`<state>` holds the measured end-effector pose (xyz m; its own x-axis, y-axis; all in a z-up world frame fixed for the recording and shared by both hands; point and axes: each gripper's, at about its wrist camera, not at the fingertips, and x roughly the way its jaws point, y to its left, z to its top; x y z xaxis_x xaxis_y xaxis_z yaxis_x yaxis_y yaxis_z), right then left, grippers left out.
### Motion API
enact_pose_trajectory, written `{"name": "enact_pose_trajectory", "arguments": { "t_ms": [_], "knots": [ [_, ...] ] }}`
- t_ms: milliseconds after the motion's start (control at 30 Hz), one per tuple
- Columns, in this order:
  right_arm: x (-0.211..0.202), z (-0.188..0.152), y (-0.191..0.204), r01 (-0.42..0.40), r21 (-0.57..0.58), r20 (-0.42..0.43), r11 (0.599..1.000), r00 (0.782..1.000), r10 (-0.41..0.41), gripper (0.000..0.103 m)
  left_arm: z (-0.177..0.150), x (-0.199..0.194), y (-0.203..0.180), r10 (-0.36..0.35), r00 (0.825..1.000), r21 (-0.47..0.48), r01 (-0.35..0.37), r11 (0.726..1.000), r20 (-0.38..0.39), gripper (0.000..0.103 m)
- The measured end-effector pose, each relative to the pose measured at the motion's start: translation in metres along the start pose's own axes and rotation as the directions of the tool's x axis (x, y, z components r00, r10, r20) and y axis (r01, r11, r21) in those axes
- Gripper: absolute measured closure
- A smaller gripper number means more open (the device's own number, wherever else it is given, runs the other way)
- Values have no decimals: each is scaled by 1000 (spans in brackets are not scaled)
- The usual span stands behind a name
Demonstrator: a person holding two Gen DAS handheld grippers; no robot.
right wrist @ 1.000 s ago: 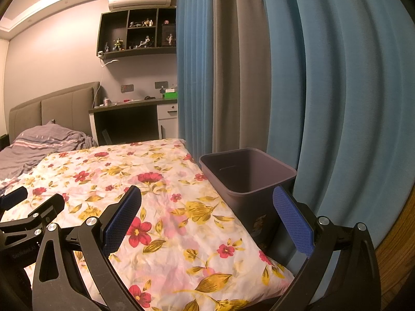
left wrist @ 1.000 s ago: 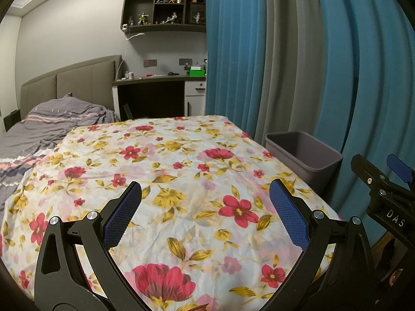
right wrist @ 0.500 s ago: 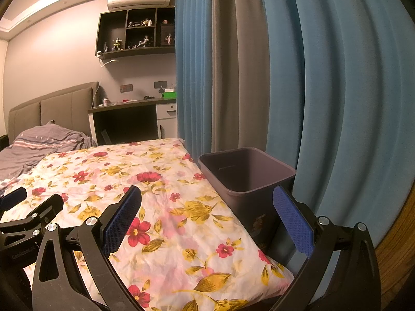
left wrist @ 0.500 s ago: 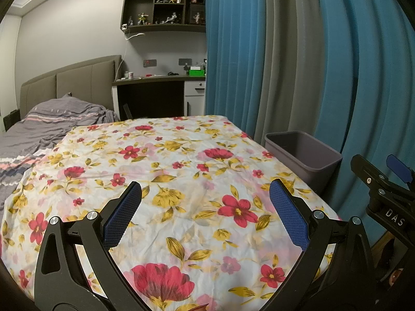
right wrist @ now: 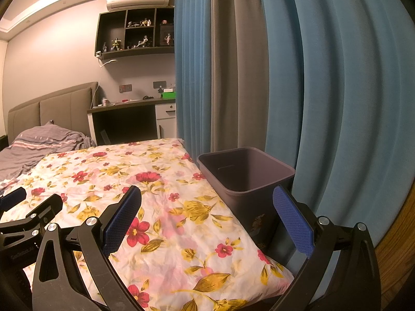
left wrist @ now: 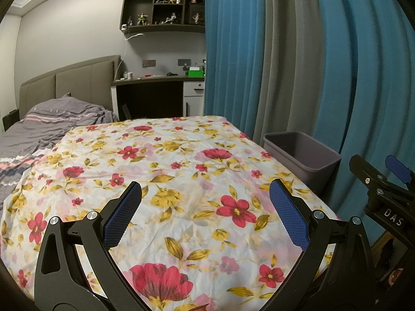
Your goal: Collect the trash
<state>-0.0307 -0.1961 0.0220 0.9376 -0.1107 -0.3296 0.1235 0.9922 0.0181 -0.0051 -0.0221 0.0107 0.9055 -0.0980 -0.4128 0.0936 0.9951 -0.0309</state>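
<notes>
Left gripper: your left gripper [left wrist: 205,204] hangs over the near end of the bed, its jaws spread wide with nothing between the blue pads [left wrist: 122,216].
Right gripper: your right gripper [right wrist: 207,208] is also spread wide and holds nothing; it sits above the bed's near right corner, with its right pad [right wrist: 293,223] in front of the bin.
Gripper neighbours: each tool shows in the other's view, yours on the right at the right edge of the left camera [left wrist: 384,194], yours on the left at the left edge of the right camera [right wrist: 28,215].
Bin: the grey-purple bin [right wrist: 246,173] stands upright on the floor, just beside the bed's right edge and against the curtain; what you can see of its inside holds nothing.
Bed: the flowered sheet [left wrist: 181,171] covers the bed from the near end to the far right corner; a grey striped blanket [left wrist: 52,121] lies bunched at the far left, by the headboard [left wrist: 70,83].
Trash: you have no trash in view on the sheet.
Curtain: blue and grey curtain [right wrist: 285,77] runs along the bed's right side.
Background: a desk [left wrist: 155,96] and a wall shelf [left wrist: 163,7] with small figures stand beyond the bed's far edge.
</notes>
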Motion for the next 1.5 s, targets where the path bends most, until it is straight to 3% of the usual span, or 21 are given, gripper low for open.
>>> {"name": "enact_pose_trajectory", "arguments": {
  "t_ms": [1500],
  "knots": [
    [0, 0, -5, 2, 3, 0, 1000, 1000, -2, 6, 0, 2, -16, -30, 1000, -8, 30, 1000, 4, 6]
  ]
}}
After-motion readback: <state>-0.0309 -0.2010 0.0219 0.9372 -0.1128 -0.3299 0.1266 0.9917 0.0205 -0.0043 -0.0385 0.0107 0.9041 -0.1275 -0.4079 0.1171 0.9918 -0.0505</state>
